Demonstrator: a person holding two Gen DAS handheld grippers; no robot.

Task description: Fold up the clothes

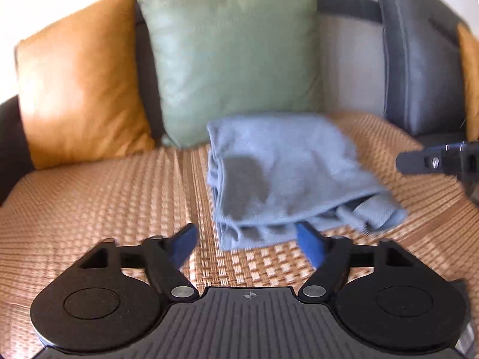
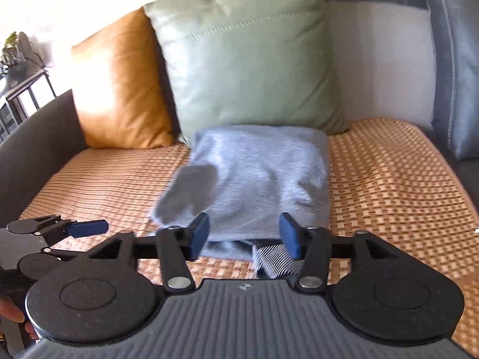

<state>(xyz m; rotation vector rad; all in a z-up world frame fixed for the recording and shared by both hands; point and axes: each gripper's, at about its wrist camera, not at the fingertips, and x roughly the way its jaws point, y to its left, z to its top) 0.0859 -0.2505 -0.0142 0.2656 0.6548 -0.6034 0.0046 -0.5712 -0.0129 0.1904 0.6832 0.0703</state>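
Folded blue garment [image 2: 254, 179] on woven mat [image 2: 389, 185], just beyond both tools, left tool [image 1: 250, 240] and right tool [image 2: 244, 236] spread wide, holding nothing

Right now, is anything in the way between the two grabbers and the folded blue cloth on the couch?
Nothing visible. The folded light-blue cloth lies on the woven tan mat, just ahead of the open right gripper and open left gripper. The green cushion sits behind the cloth.

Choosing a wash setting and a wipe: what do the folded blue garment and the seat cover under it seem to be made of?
Folded blue garment: soft matte knit, probably cotton jersey or fleece; a fine diagonal weave shows and it slumps in limp folds. Seat cover: tan woven mat, likely bamboo or rattan strips; a checkered basket-weave with slight sheen.
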